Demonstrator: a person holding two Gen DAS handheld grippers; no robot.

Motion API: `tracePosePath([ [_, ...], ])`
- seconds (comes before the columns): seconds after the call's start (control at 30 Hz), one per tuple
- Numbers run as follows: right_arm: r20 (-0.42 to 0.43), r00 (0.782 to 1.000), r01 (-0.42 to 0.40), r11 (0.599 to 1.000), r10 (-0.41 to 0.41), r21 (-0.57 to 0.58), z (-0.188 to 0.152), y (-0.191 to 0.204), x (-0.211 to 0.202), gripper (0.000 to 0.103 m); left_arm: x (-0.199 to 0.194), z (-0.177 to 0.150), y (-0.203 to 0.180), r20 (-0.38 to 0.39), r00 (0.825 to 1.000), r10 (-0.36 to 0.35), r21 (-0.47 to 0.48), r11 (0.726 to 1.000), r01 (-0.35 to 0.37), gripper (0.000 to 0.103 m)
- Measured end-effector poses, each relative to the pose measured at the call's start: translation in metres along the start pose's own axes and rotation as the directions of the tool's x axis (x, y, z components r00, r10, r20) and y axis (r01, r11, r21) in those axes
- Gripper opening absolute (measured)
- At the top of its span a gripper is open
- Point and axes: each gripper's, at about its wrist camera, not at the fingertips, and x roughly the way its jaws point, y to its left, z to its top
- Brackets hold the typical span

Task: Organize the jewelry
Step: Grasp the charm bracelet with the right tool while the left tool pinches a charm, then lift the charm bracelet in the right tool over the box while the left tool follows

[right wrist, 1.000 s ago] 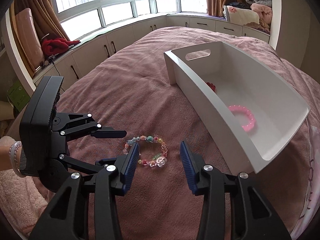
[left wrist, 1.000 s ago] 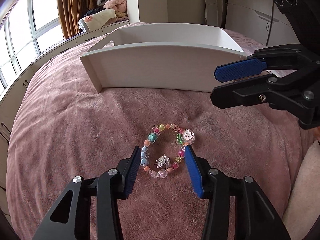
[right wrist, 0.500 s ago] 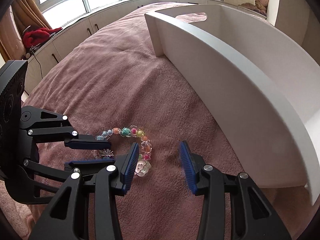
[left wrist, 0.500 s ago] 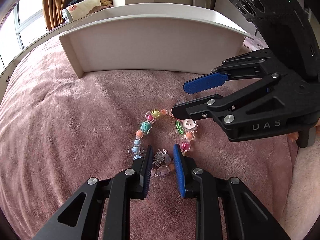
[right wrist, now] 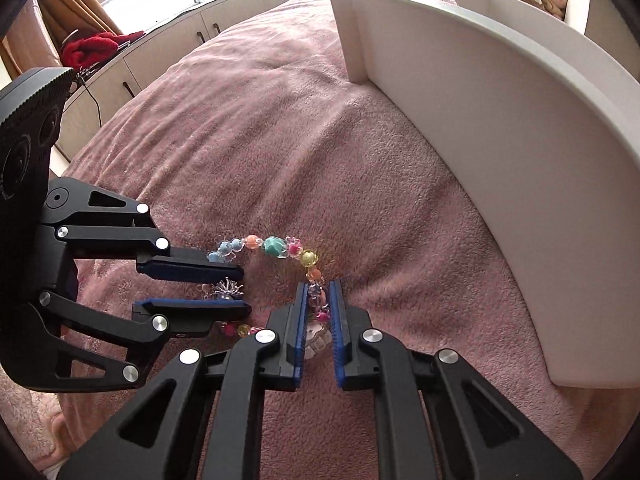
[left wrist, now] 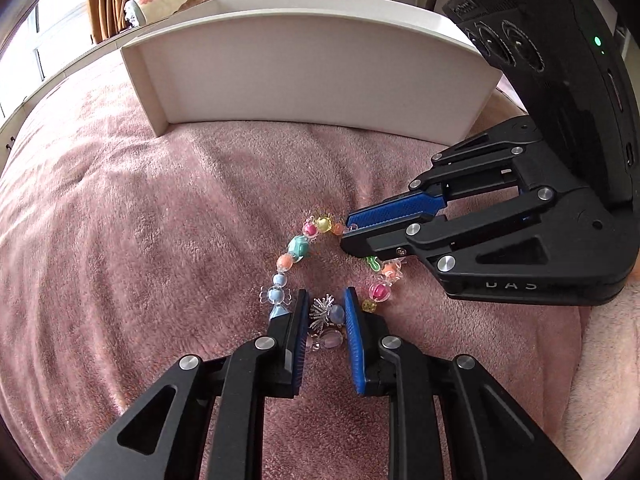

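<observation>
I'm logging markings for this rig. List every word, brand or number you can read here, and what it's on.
"DAS": embossed on the right gripper body, seen in the left wrist view; faint, and the middle letters are barely legible.
A small raised label at the top of that gripper's camera housing: too small to read.
Bracelet, tray, blanket: no text.

Glossy plastic beads on bracelet (left wrist: pixel 298 246), fuzzy matt pink blanket (left wrist: pixel 140 220), smooth matt white tray (left wrist: pixel 312 80).

Both your wrist cameras sit low and close, aimed along their fingers, sharing the beaded bracelet (left wrist: pixel 308 248) (right wrist: pixel 276 248) and white tray (left wrist: pixel 312 68) (right wrist: pixel 500 120).
</observation>
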Motion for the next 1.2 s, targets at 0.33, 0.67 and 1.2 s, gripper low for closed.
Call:
tracePosePath([
  [0.33,0.042,0.998,-0.043,0.998,0.041,0.039,-0.001,0.000,-0.012,0.010,-0.028,-0.004,-0.005,0.057,0.998,-0.003,-0.025,1.000,0.004,0.022],
  [0.67,0.101,0.994,-0.034,0.999,0.031,0.023,0.000,0.004,-0.041,0.010,-0.072,0.004,-0.006,0.124,0.992,0.011,-0.016,1.000,-0.009,0.022],
  [1.2,0.296,0.955,0.020,0.998,-0.003,-0.054,0.021,0.022,-0.154,0.010,-0.151,-0.001,-0.022,0.200,0.973,0.111,0.003,0.993,-0.114,0.022],
])
